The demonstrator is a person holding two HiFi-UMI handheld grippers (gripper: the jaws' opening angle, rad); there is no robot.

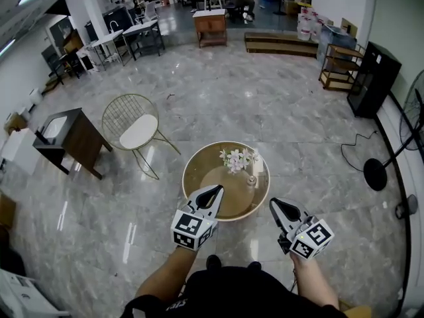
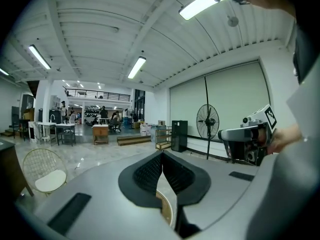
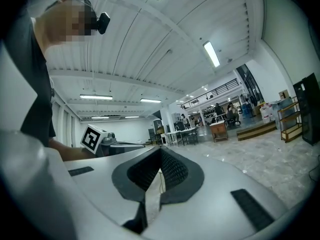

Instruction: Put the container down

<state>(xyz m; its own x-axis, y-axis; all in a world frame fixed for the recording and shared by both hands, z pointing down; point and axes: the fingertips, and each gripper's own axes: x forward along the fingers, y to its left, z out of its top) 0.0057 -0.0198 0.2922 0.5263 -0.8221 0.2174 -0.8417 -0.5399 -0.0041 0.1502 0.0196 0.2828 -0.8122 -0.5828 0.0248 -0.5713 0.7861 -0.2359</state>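
Inspector: Your left gripper (image 1: 213, 192) and right gripper (image 1: 277, 207) both show jaws closed together, nothing between them.
Operator: And the vase (image 1: 251, 179)?
Inspector: It stands with flowers (image 1: 236, 159) on the round bench (image 1: 199, 171), clear of both grippers.

Bright, even light from ceiling tubes (image 2: 199, 5); soft glare on polished floor (image 1: 218, 91); heavy fisheye vignetting at corners

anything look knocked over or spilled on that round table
Nothing stands out. The flowers sit together toward the far right of the round table, and no spill shows on its top. The left claw and right claw are shut and empty at its near side.
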